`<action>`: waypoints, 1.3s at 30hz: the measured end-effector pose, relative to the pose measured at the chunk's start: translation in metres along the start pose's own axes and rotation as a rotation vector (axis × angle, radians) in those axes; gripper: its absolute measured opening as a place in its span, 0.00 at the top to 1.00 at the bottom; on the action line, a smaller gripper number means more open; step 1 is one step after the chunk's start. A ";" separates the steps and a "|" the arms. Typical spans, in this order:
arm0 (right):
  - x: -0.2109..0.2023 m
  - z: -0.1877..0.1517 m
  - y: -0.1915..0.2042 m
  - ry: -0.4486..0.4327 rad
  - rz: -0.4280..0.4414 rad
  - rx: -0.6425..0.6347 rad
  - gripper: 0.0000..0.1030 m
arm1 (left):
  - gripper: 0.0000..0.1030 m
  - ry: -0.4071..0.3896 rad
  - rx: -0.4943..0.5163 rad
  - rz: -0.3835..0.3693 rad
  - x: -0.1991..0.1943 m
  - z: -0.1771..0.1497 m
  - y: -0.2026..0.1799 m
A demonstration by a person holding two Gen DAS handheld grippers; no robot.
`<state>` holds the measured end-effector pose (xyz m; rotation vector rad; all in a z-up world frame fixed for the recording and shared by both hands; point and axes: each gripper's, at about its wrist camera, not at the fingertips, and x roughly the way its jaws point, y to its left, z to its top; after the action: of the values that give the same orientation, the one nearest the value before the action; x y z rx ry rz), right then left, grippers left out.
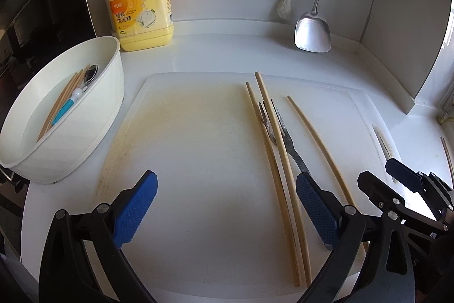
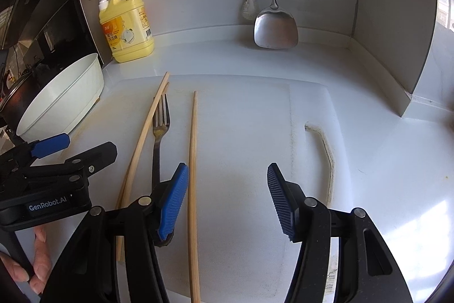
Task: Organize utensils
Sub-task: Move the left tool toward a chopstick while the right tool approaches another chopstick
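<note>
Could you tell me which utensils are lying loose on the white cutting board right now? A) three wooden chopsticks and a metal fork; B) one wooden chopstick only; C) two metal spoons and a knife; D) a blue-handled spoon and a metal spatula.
A: the white cutting board carries three wooden chopsticks and one metal fork; the blue-handled utensil lies in the white oval tub.

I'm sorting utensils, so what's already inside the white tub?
In the white tub: wooden chopsticks, a metal spoon and a blue-and-white handled utensil. Its near wall hides their lower ends.
</note>
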<state>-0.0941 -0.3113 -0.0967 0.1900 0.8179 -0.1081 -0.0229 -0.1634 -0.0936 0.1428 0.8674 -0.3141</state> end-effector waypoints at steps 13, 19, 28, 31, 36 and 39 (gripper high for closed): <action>0.007 -0.002 -0.002 0.005 0.005 0.015 0.46 | 0.06 0.043 -0.013 -0.016 0.023 -0.002 0.000; 0.011 0.001 0.005 0.008 0.011 -0.002 0.46 | 0.06 0.037 -0.044 -0.021 0.022 -0.004 0.010; 0.020 0.007 0.011 0.034 0.006 -0.034 0.46 | 0.05 0.021 -0.063 0.001 0.024 -0.004 0.024; 0.022 0.010 0.014 0.036 0.009 -0.042 0.46 | 0.05 0.018 -0.076 0.016 0.025 -0.003 0.029; 0.025 0.012 0.018 0.045 0.003 -0.065 0.46 | 0.06 0.018 -0.100 0.069 0.028 -0.002 0.040; 0.028 0.013 0.019 0.050 -0.008 -0.078 0.46 | 0.06 0.044 -0.118 0.075 0.033 -0.004 0.049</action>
<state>-0.0624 -0.2956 -0.1060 0.1163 0.8711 -0.0793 0.0101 -0.1232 -0.1217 0.0728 0.9196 -0.1893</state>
